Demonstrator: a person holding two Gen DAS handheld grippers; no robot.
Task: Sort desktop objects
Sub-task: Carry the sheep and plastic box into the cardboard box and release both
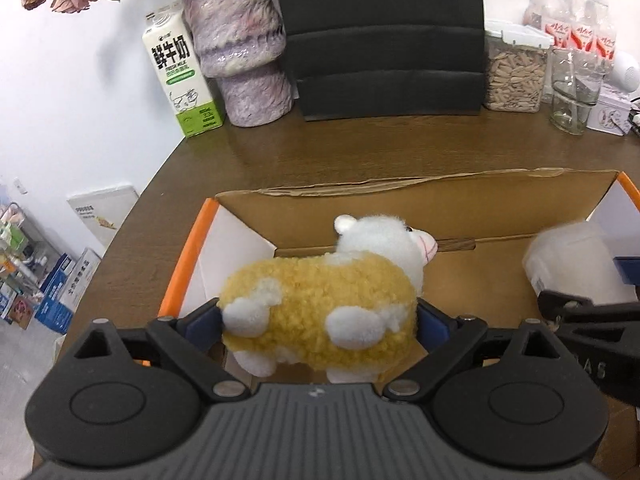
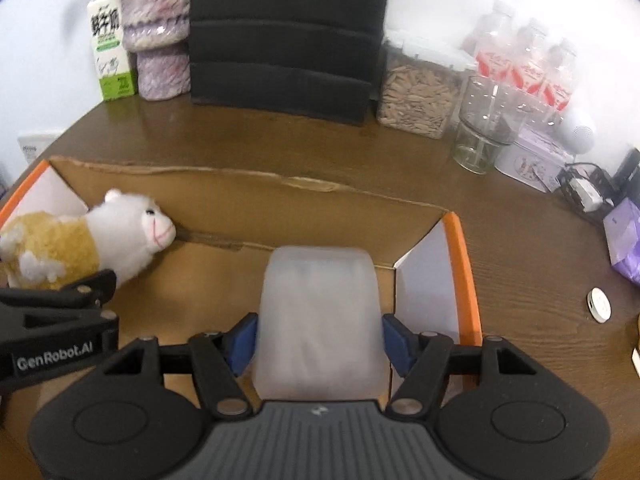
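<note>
1. Two hand-held grippers hang side by side over an open brown cardboard box with orange-edged flaps (image 2: 464, 272) on a dark wooden desk (image 1: 360, 148), each carrying one item in the sorting job.
2. The left gripper (image 1: 318, 316) is clamped on a yellow-and-white fleecy plush sheep (image 1: 320, 304), blue pads pressed into its flanks; the toy sits at the box's 9 o'clock end, its head towards the far wall.
3. The right gripper (image 2: 320, 340) stands wide around a frosted translucent plastic container (image 2: 320, 320) at the 3 o'clock end; a blue pad lies against each side, though whether they are pressing or merely touching cannot be told.
4. The step in hand appears to be the drop-off into the box.
5. Next, each gripper likely needs to spread clear of its load and lift straight up, avoiding the box walls and its neighbour.
</note>
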